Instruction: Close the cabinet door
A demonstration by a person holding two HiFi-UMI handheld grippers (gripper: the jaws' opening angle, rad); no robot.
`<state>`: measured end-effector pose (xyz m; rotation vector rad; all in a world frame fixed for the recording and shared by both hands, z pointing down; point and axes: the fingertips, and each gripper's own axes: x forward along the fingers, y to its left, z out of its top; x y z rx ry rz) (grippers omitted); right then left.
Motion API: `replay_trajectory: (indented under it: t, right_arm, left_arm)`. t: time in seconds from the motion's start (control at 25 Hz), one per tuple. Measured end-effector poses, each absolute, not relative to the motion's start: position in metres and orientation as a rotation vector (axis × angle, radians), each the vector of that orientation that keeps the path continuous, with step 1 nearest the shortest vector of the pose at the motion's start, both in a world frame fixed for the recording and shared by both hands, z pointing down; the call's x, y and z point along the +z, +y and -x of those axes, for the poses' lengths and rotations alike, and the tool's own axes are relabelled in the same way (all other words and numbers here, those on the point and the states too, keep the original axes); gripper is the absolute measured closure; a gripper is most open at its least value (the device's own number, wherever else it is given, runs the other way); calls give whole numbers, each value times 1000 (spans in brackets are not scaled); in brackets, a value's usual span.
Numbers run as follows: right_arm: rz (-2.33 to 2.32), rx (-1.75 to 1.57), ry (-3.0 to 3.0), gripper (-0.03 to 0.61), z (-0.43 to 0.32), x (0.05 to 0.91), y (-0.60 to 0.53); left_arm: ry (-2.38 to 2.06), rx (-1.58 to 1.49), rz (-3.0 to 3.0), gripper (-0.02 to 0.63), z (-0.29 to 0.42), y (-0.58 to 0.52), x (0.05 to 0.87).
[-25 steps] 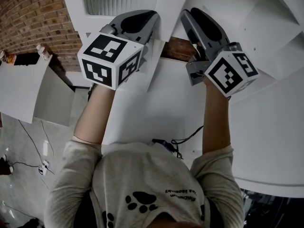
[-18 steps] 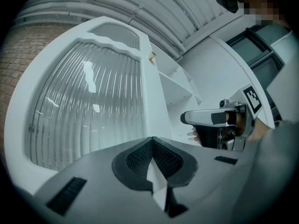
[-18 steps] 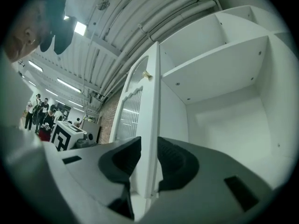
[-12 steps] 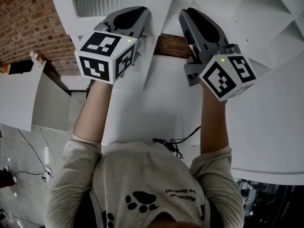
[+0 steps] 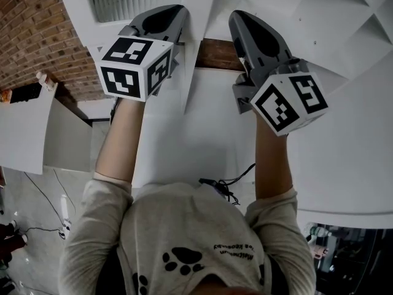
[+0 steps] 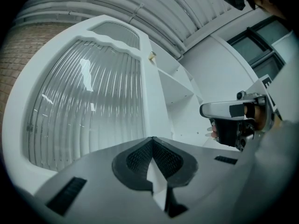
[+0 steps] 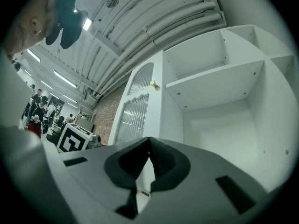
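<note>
The white cabinet door, with a ribbed glass pane and a small gold knob, stands swung open at the left of the open cabinet. In the head view its thin edge runs between my two grippers. My left gripper is at the glass side of the door; its jaws are shut with nothing in them. My right gripper points into the cabinet beside the door edge, jaws shut and empty. I cannot tell whether either gripper touches the door.
Empty white shelves fill the cabinet. A brick wall and a white table lie at the left. A black cable trails at the person's waist. People stand far off in the hall.
In the head view my right gripper has shifted a little left toward the door edge and rolled slightly. The left gripper has stayed where it was.
</note>
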<state>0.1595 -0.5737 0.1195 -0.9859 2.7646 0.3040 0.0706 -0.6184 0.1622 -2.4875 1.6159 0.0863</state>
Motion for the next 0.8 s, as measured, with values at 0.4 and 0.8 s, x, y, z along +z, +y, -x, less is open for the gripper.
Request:
replay_trajectory:
  t: [0.4,0.8]
  right_arm:
    - [1041,260,2779,569,-152,143,-553]
    - [1202,316,2733,569,-156,166,-520]
  left_arm:
    - [1571,45,2532,606,-75,-590,170]
    - [1575,89,2490,606,-71,-527,178]
